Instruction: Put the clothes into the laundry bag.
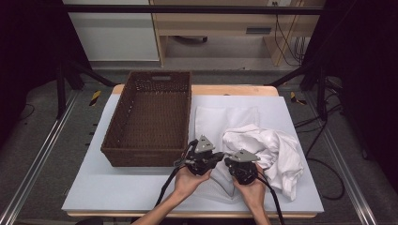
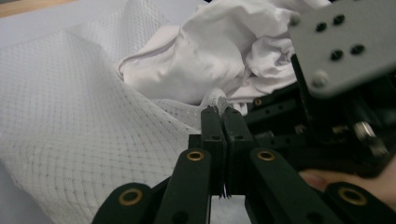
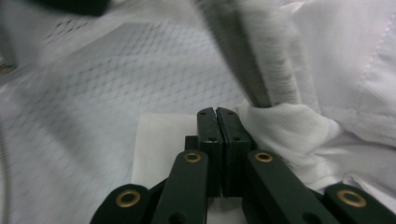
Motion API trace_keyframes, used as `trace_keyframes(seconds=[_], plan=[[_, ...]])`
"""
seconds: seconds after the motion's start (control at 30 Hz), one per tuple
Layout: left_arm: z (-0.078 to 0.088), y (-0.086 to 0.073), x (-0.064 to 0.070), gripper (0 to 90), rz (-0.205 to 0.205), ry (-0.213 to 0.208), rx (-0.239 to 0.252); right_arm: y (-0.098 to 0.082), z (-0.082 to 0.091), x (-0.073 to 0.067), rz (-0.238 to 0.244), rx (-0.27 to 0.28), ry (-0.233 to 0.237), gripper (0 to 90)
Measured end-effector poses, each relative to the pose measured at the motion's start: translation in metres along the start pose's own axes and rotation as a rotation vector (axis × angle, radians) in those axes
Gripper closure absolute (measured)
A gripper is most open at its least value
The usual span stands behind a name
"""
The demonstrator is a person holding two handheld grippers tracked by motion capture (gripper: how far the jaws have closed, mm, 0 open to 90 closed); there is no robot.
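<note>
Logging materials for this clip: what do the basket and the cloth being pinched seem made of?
Basket: dark brown woven wicker or rattan, matte, open weave showing. Cloth: white mesh knit, probably synthetic, grid of tiny holes visible.

table (image 1: 244,90), wooden edge showing at the far side; pale blue-grey mat (image 1: 117,187) over its top; on the mat: brown wicker basket (image 1: 123,140) at left; white mesh cloth (image 1: 220,119) at centre; crumpled white garment (image 1: 281,154) at right
</note>
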State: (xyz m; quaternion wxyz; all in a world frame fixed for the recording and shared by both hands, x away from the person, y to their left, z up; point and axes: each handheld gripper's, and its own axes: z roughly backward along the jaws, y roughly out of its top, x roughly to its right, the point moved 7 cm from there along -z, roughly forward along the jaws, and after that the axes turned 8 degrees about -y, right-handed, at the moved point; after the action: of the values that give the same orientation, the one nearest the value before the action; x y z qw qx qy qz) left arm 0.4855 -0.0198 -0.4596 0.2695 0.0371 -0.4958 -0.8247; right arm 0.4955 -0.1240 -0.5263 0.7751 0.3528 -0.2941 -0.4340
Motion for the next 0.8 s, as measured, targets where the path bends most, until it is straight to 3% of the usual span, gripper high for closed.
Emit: trace_keyframes(seconds=[0.07,0.17,0.23,0.33,0.4,0.43,0.47,0.53,0.63,0.7,0.73,0.8], plan=[[0.0,-0.007,-0.002,88.9,0.007,-0.003,-0.008,-0.001,-0.003,0.001,0.012,0.007,-0.005,88.1],[0.0,-0.016,-0.005,88.8,0.001,-0.005,-0.019,0.0,0.001,0.0,-0.004,0.033,0.044,80.3],[-0.001,-0.019,-0.006,88.8,-0.004,-0.005,-0.032,0.001,0.013,-0.003,-0.02,0.051,0.082,75.8],[-0.001,-0.02,-0.007,88.8,-0.004,-0.011,-0.035,0.01,0.046,-0.001,-0.032,0.132,0.116,72.1],[0.0,-0.021,-0.007,88.8,0.001,-0.015,-0.033,0.019,0.07,0.012,-0.038,0.183,0.074,69.3],[0.0,-0.022,-0.006,88.8,-0.001,-0.016,-0.036,0.022,0.081,0.023,-0.042,0.206,0.03,66.8],[0.0,-0.022,-0.006,88.8,-0.003,-0.012,-0.036,0.024,0.094,0.042,-0.055,0.21,-0.052,62.1],[0.001,-0.022,-0.005,88.8,-0.002,-0.014,-0.035,0.021,0.108,0.07,-0.091,0.198,-0.164,53.0],[0.0,-0.022,-0.006,88.7,0.003,-0.021,-0.035,0.002,0.12,0.106,-0.157,0.128,-0.272,43.6],[-0.001,-0.022,-0.006,88.7,0.006,-0.022,-0.035,-0.015,0.117,0.114,-0.183,0.077,-0.291,43.1],[-0.002,-0.023,-0.005,88.7,0.007,-0.022,-0.036,-0.023,0.113,0.113,-0.188,0.054,-0.27,44.1],[-0.002,-0.023,-0.005,88.8,0.007,-0.02,-0.035,-0.033,0.104,0.111,-0.171,0.015,-0.252,56.6]])
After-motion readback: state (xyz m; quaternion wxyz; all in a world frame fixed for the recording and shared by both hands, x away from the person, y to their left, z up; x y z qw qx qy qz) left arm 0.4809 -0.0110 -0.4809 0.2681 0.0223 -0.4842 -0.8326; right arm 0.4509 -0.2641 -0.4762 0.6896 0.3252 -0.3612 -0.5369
